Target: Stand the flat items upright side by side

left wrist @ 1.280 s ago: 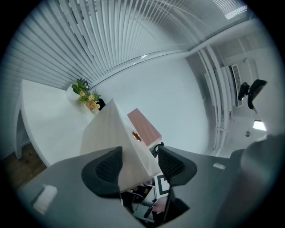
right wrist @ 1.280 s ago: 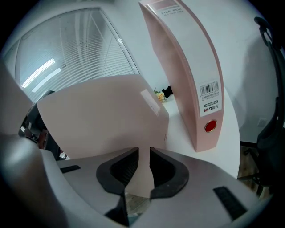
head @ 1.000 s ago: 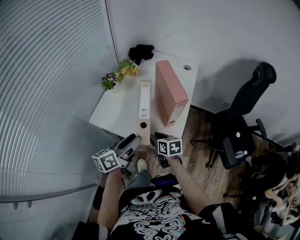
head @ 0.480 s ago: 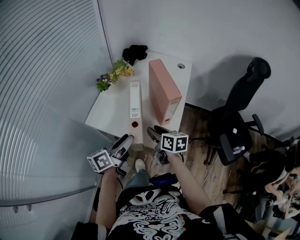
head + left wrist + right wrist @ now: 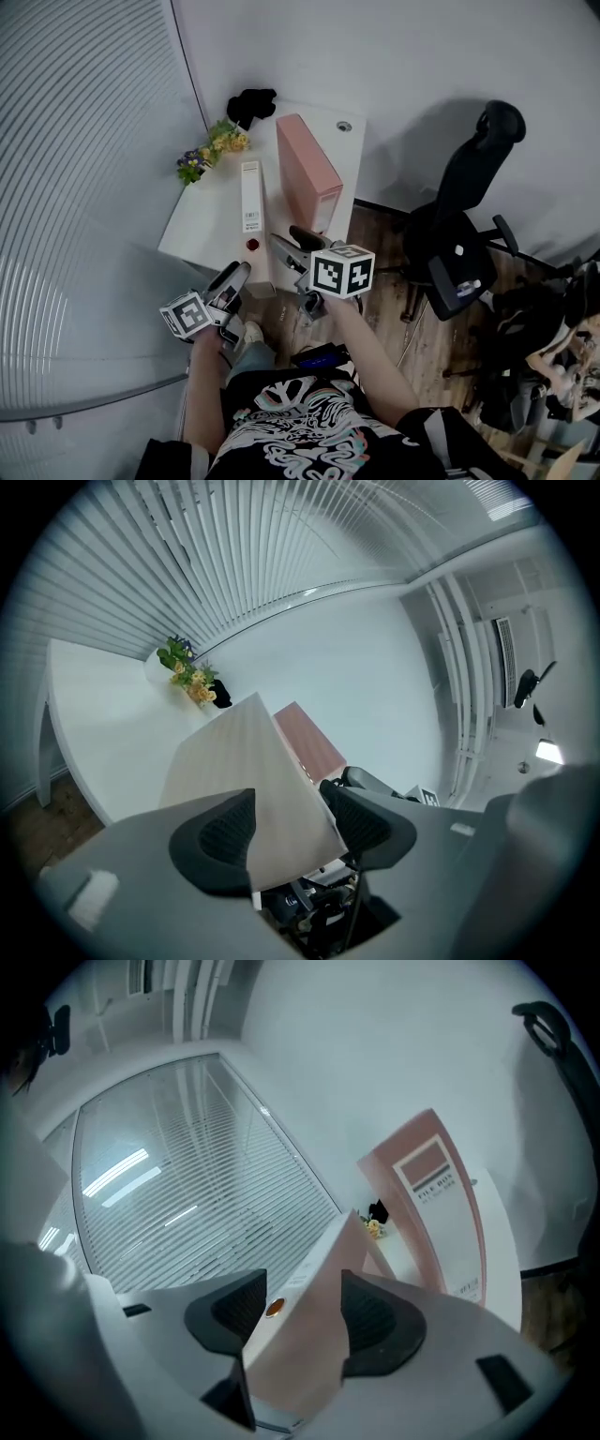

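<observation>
A pale binder [image 5: 251, 202] stands on its long edge on the white table [image 5: 202, 220], spine up, with its near end over the front edge. Close to its right stands a pink file box [image 5: 302, 173], upright. My left gripper [image 5: 234, 275] is at the binder's near left corner. In the left gripper view both pads lie against the binder [image 5: 246, 771], so the left gripper [image 5: 286, 832] is shut on it. My right gripper [image 5: 286, 246] straddles the near end, and its jaws are opening with the binder [image 5: 309, 1335] between them. The pink box [image 5: 431, 1194] stands behind.
A small bunch of flowers [image 5: 206, 150] and a black object [image 5: 251, 101] sit at the table's far left corner. A wall of blinds runs along the left. A black office chair [image 5: 464, 234] stands on the wood floor to the right.
My right gripper has risen and come in over the binder's near end, with its jaws spread wider. The left gripper has stayed at the near left corner. The view has shifted.
</observation>
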Demonstrator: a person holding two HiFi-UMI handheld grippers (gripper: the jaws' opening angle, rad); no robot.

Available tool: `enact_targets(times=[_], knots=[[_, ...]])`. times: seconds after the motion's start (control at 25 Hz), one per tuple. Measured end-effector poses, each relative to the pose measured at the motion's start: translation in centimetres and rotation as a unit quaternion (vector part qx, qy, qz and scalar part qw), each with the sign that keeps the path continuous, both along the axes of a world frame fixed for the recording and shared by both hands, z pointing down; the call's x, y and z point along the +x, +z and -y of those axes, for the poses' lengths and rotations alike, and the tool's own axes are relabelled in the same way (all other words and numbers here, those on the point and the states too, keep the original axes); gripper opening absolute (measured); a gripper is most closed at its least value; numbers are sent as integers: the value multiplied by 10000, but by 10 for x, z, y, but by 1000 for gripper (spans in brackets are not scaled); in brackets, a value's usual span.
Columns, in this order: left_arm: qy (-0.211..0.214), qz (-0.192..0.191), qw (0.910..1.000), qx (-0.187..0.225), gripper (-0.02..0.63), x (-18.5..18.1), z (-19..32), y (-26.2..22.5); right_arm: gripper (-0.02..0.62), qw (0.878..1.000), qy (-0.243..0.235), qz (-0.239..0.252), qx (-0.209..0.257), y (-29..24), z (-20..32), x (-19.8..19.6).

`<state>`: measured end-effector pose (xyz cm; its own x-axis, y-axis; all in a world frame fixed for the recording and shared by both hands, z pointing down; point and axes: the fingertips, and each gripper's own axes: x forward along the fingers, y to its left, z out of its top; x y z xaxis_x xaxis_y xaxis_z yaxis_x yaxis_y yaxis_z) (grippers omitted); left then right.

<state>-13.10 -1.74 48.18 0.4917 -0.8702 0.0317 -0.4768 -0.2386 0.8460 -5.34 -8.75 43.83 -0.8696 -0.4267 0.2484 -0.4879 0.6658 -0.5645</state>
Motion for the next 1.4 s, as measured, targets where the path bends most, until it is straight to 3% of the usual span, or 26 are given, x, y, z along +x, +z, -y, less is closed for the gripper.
enact_targets(times=[0.2, 0.52, 0.64, 0.88, 1.08, 1.4], knots=[[138, -155, 9998, -9, 253, -8, 14, 1, 252, 9985, -50, -506, 215, -9, 15, -17], [874, -249, 9958, 128, 255, -21, 48, 7, 304, 9903, -38, -1383, 132, 3, 54, -62], [1354, -406, 9898, 196, 256, -20, 55, 7, 315, 9844, 8, -1755, 98, 8, 70, -77], [2279, -904, 9690, 309, 245, -12, 70, 7, 351, 9656, 113, -2597, -11, 27, 98, -101], [2621, -823, 9614, 166, 238, -15, 82, 18, 341, 9434, 104, -3314, -34, 38, 110, -106], [2976, -1100, 9482, 144, 209, -15, 91, 23, 330, 9349, 80, -3548, -39, 42, 113, -112]])
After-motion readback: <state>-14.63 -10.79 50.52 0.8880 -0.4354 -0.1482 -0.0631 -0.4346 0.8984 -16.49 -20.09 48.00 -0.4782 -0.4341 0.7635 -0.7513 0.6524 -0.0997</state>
